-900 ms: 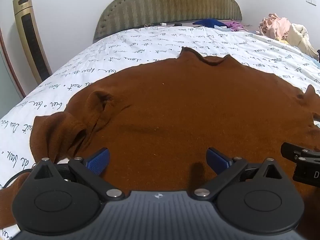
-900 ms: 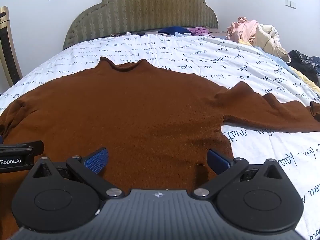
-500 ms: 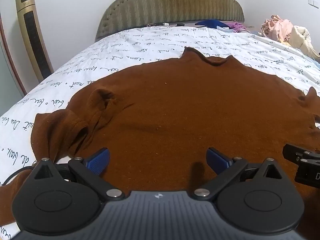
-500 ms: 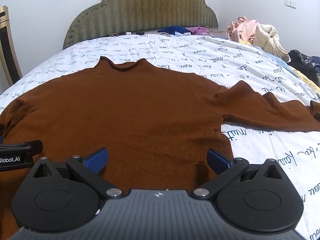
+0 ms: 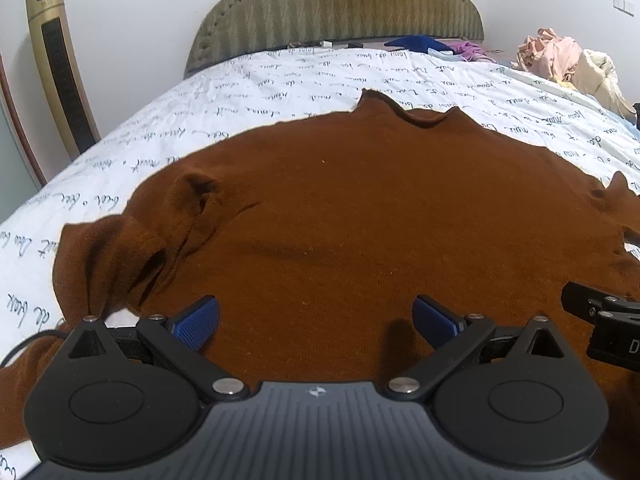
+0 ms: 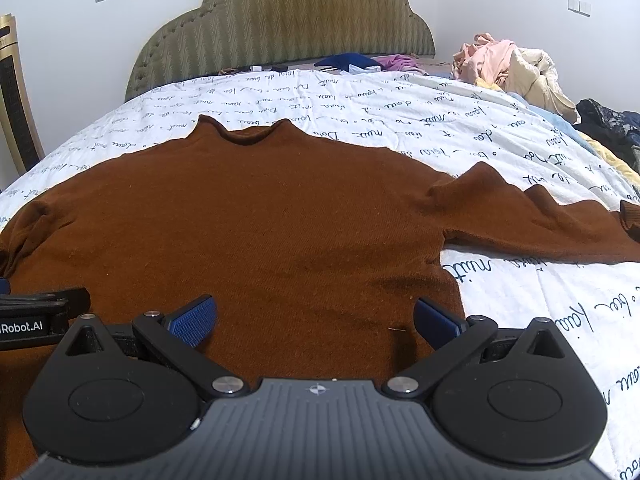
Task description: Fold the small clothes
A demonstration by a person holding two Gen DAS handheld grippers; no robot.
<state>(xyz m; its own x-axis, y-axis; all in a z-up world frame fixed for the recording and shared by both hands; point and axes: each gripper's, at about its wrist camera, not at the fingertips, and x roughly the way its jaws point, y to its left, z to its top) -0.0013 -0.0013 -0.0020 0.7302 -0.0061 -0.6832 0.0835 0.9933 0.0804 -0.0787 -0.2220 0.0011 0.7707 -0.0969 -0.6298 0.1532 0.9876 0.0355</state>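
While both tongs gape, the sweater's hem lies beneath — unpinched.

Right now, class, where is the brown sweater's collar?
In both wrist views the collar sits at the far end of the brown sweater, pointing toward the padded headboard, lying flat on the script-printed bedspread.

Bed bare around sweater; clothes pile far right, more clothes by headboard.
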